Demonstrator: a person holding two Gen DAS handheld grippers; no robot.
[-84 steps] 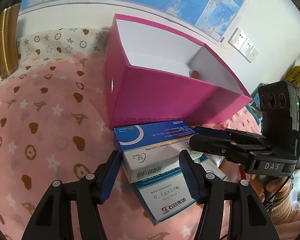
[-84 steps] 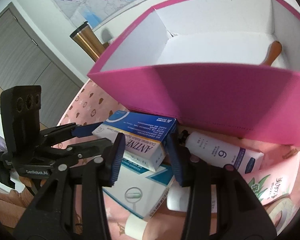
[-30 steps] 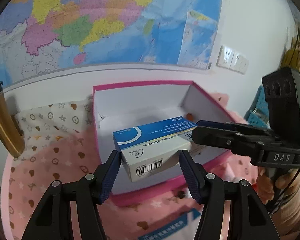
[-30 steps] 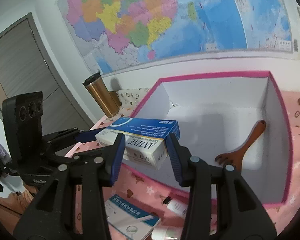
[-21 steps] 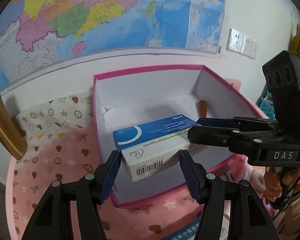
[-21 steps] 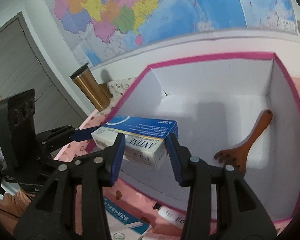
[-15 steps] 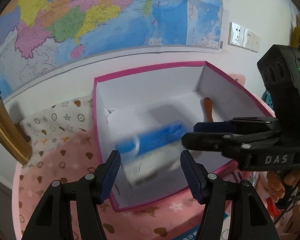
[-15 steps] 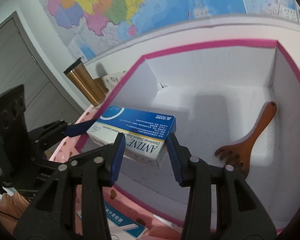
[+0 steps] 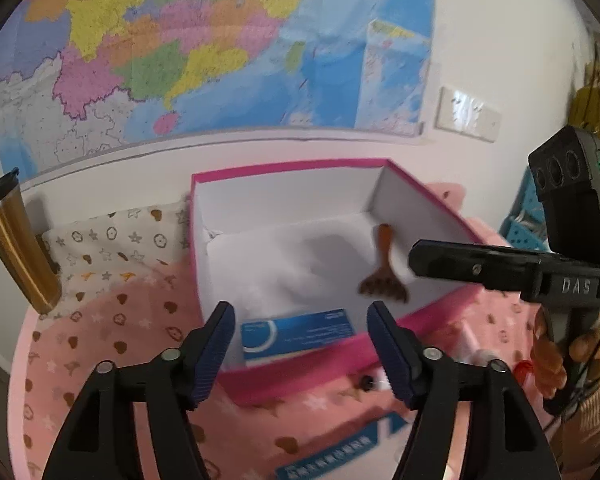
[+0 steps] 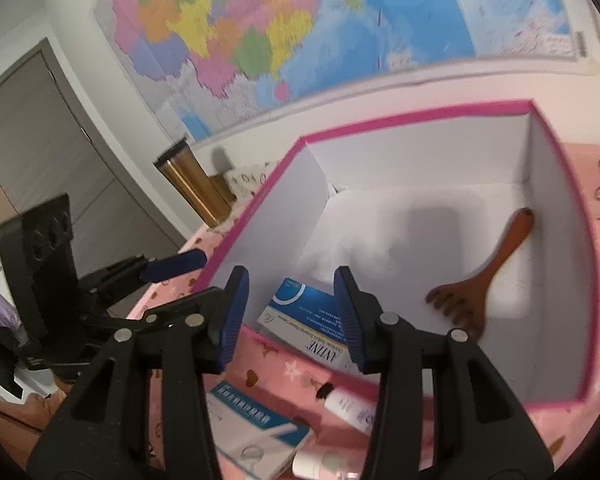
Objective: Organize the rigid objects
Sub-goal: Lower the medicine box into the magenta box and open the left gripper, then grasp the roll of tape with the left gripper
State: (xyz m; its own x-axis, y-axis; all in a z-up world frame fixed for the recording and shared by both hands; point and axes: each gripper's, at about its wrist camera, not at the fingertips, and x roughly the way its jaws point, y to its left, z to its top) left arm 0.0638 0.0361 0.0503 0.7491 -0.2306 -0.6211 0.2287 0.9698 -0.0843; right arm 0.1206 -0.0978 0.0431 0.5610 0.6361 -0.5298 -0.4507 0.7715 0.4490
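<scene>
left gripper (image 9: 300, 344): jaws opening, pads wide apart, nothing pressed between them. right gripper (image 10: 288, 316): jaws apart, pads clear of everything (the box seen in the gap lies lower, inside the bin). neither holds anything.

blue box (image 9: 298, 336) lies in the pink bin (image 9: 284, 376), at the near wall toward the near-left corner; in the right wrist view it looks tilted, one long edge against that wall (image 10: 304, 320). whether it lies flat on the floor i cannot tell.

wooden rake (image 10: 480, 284) also in the bin, on the white floor at the right side, tines toward the near wall, well apart from the box.

outside the bin, on the pink cloth (image 9: 112, 344) in front of the near wall: a second box (image 10: 256, 420), white with blue print, and a white tube (image 10: 348, 404) just beside it.

gold tumbler (image 9: 16, 248) stands upright left of the bin, near the wall. map (image 9: 204, 48) on the wall behind.
</scene>
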